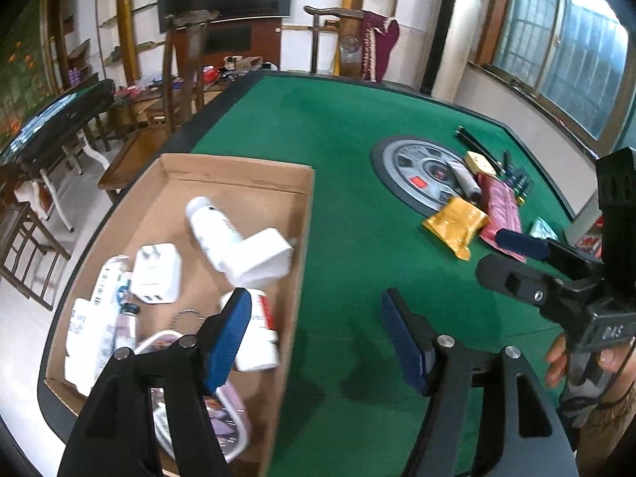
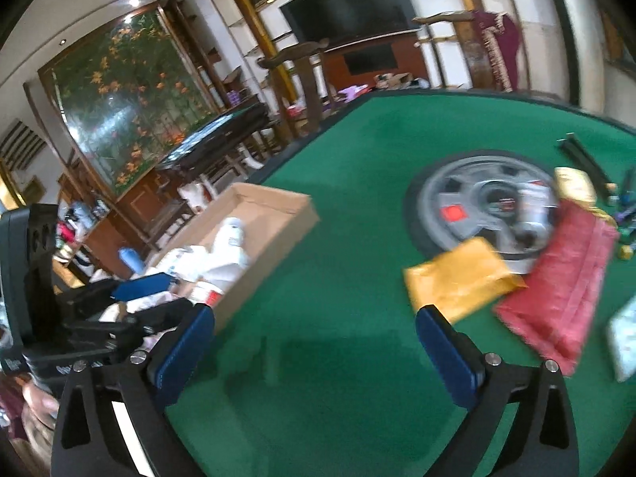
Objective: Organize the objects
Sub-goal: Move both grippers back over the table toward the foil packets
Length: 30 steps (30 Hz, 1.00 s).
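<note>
A shallow cardboard box [image 1: 238, 175] sits on the green table at the left and holds white bottles, a white charger [image 1: 156, 276] and packets. It also shows in the right wrist view [image 2: 274, 214]. My left gripper [image 1: 318, 342] is open and empty, over the box's right wall. My right gripper [image 2: 314, 353] is open and empty above bare green felt. It shows at the right of the left wrist view [image 1: 512, 254]. A yellow packet [image 2: 457, 278] and a red packet [image 2: 564, 282] lie right of and beyond it.
A grey round centre panel [image 1: 413, 171] sits in the table [image 1: 342, 127], with a tube, a small yellow box [image 1: 481, 163], black sticks and small items around it. Wooden chairs and a second table stand beyond the left edge.
</note>
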Each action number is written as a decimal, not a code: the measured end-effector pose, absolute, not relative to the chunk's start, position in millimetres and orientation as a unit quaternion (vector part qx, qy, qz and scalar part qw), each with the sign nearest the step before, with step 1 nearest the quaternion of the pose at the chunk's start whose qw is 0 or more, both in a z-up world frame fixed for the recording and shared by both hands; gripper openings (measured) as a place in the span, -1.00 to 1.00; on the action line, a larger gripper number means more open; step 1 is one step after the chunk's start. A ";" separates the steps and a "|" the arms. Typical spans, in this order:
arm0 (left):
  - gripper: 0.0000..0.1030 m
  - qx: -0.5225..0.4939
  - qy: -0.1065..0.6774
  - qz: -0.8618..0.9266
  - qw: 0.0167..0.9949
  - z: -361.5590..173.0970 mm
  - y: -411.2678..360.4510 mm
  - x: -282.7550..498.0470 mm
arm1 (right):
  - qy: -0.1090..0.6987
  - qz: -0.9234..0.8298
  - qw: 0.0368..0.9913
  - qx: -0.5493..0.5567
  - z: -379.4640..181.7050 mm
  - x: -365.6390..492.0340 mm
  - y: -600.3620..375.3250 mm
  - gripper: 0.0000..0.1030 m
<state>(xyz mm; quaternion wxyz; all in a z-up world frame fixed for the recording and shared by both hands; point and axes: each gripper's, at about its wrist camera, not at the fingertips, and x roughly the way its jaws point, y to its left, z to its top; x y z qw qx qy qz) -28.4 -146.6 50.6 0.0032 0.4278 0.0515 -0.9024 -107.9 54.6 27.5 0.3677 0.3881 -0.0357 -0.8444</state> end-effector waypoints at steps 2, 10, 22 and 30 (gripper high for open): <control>0.32 0.430 0.048 -0.901 -0.005 50.2 -136.1 -30.5 | -0.027 -0.861 0.341 0.376 27.9 -108.0 74.3 1.00; 0.34 0.450 0.039 -0.891 -0.046 32.6 -88.0 -54.9 | -0.012 -0.923 0.197 0.331 32.5 -129.7 141.7 1.00; 0.34 0.477 -0.030 -0.869 -0.128 14.2 -17.7 -118.3 | -0.056 -0.924 0.159 0.344 35.5 -145.8 177.0 1.00; 0.34 0.458 -0.080 -0.872 -0.151 5.0 -3.2 -154.0 | -0.089 -0.922 0.153 0.345 35.2 -149.7 188.5 1.00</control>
